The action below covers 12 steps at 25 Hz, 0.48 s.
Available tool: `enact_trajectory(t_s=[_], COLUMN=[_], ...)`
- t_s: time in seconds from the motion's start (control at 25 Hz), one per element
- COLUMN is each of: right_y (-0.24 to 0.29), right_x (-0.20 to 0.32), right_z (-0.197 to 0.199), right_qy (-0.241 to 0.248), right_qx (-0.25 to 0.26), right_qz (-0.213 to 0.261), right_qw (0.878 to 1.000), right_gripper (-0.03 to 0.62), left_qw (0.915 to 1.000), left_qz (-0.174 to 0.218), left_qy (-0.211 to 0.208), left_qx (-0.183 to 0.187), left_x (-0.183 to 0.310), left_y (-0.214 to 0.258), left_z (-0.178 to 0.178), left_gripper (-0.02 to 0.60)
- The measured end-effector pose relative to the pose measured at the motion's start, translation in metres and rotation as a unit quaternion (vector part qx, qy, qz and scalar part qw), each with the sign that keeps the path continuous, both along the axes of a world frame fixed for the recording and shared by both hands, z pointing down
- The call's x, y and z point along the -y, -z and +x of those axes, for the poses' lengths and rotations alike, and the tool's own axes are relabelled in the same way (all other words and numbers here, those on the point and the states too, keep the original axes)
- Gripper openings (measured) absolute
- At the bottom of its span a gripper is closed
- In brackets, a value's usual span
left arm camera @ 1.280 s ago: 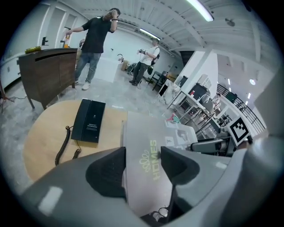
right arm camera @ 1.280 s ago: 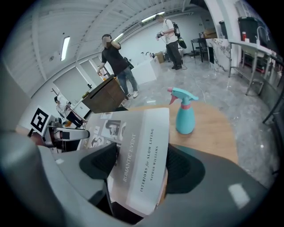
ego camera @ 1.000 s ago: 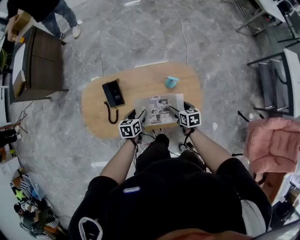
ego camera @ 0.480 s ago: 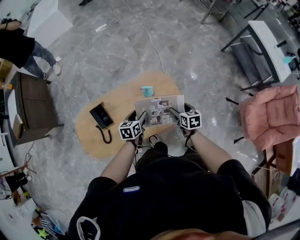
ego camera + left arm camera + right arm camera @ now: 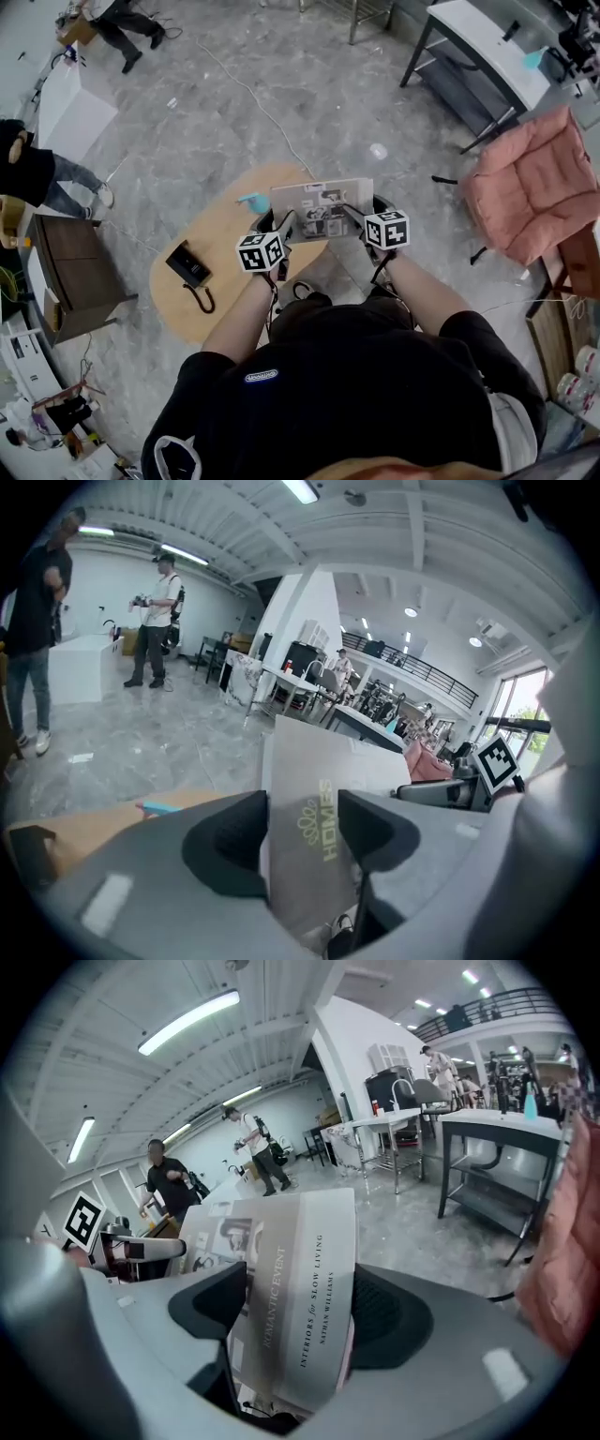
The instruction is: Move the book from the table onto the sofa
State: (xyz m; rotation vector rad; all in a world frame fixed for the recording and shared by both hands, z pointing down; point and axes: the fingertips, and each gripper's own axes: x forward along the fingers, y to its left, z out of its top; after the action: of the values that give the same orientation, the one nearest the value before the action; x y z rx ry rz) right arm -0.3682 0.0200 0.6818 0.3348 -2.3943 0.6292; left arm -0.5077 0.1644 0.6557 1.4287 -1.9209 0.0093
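Note:
The grey book (image 5: pixel 322 208) hangs in the air, cover up, above the right end of the oval wooden table (image 5: pixel 211 281). My left gripper (image 5: pixel 284 225) is shut on its left edge and my right gripper (image 5: pixel 354 216) is shut on its spine side. In the left gripper view the book (image 5: pixel 309 808) sits pinched between the dark pads (image 5: pixel 230 841). The right gripper view shows the printed spine (image 5: pixel 300 1288) clamped between that gripper's pads (image 5: pixel 384 1312). The pink cushioned sofa (image 5: pixel 534 183) stands at the right, apart from the book.
A black phone (image 5: pixel 187 267) with a cord and a small teal thing (image 5: pixel 251 201) lie on the table. A grey metal bench (image 5: pixel 478 56) stands at the back right, a dark cabinet (image 5: pixel 66 272) at the left. People stand at the far left on the marble floor.
Both grippers have lifted the book off the table and carried it to the right. The view has swung, so the table has slid to the lower left and the sofa has come nearer.

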Motion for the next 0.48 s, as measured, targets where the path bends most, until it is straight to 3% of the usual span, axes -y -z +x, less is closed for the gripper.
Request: enact_trajectory(t_s=[0.48], right_y=[0.041], right_x=[0.142], right_z=[0.147], right_qy=[-0.101], right_qx=[0.029], right_qz=[0.015], right_qw=[0.994], right_gripper=[0.359], left_qw=[0.9949], left_qz=[0.021], left_qy=[-0.094], left_qx=[0.03], left_x=[0.173], left_y=[0.047], left_z=[0.12], left_gripper=[0.229])
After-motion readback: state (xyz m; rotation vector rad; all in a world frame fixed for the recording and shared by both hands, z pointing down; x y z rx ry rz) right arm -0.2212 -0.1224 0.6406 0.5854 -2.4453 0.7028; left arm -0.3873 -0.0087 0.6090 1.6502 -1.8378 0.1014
